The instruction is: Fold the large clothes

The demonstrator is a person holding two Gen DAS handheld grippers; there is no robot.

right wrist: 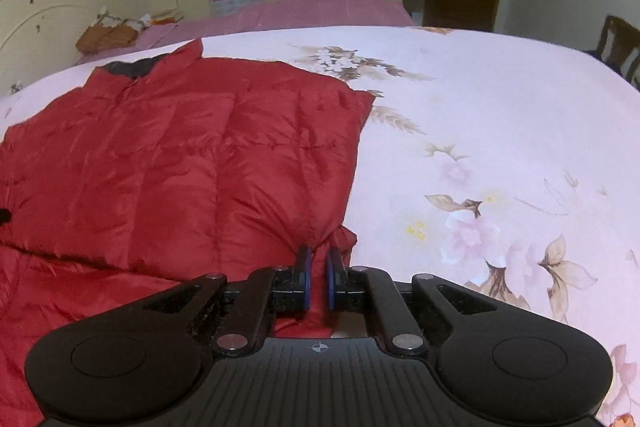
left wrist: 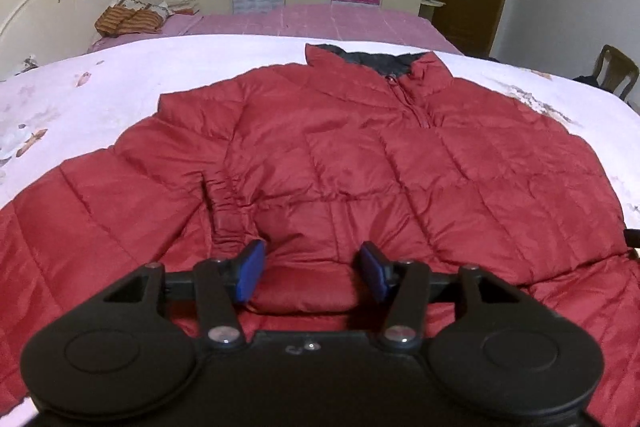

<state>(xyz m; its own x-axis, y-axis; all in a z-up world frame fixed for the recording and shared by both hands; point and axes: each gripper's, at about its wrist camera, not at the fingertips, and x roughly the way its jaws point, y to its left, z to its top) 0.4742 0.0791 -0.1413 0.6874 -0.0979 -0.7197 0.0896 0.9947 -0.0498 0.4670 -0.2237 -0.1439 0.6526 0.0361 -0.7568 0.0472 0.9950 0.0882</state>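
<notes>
Red quilted jacket (left wrist: pixel 340 155) lies front-up across a floral sheet (right wrist: pixel 500 131), collar (left wrist: pixel 372 61) at the far side and hem toward the grippers, so its long axis runs straight away from both tools. Right gripper (right wrist: pixel 319 277) is pinched narrow on a bunched fold of the jacket's right edge, with bare sheet just beyond it. Left gripper (left wrist: pixel 314 273) hovers half-wide over a puffed ridge near the hem; whether its pads touch the fabric cannot be told. With that edge already in its grip, the right hand looks nearer to leading the next fold.
</notes>
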